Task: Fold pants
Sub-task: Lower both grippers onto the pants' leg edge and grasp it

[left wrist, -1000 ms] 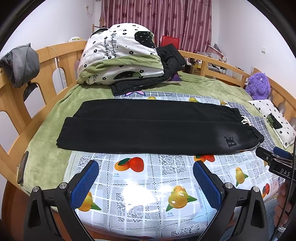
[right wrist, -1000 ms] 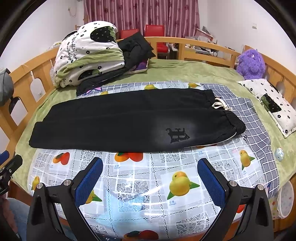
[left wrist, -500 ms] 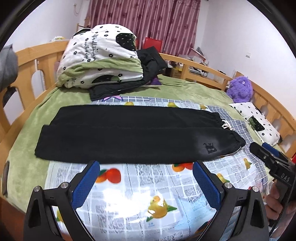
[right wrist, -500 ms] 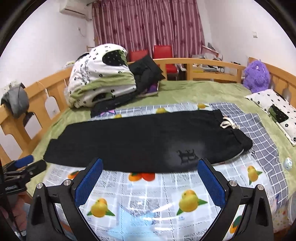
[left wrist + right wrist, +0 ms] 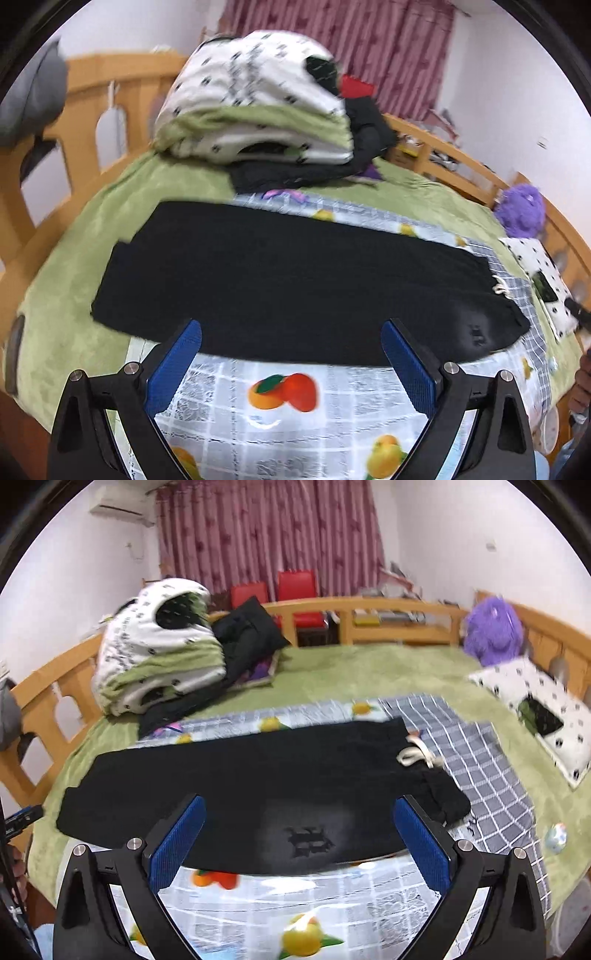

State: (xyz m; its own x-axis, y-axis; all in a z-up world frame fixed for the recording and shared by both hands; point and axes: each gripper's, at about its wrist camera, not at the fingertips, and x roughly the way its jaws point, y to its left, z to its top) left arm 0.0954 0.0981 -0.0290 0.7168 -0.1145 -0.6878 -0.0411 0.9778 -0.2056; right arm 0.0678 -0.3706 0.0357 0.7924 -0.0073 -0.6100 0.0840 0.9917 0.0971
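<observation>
Black pants (image 5: 295,280) lie flat on the bed, folded lengthwise, cuffs to the left and waistband to the right. A white drawstring (image 5: 417,755) and a dark logo (image 5: 308,840) mark the waist end. My left gripper (image 5: 291,326) hovers just in front of the pants' near edge. Its blue pads stand wide apart and its jaws are closing, with nothing between them. My right gripper (image 5: 299,800) is open above the near edge by the logo, holding nothing. The pants' near hem is partly hidden behind both sets of fingers.
A fruit-printed mat (image 5: 288,406) lies under the pants on a green blanket (image 5: 351,672). A folded quilt pile (image 5: 258,110) with dark clothes sits at the back left. A purple plush toy (image 5: 491,631) and a spotted pillow (image 5: 535,709) lie at the right. Wooden rails (image 5: 388,609) ring the bed.
Both grippers have come closer to the pants, whose near edge now sits level with the fingertips. The left view has swung left and the right view has lifted. Both now-frames are motion-blurred.
</observation>
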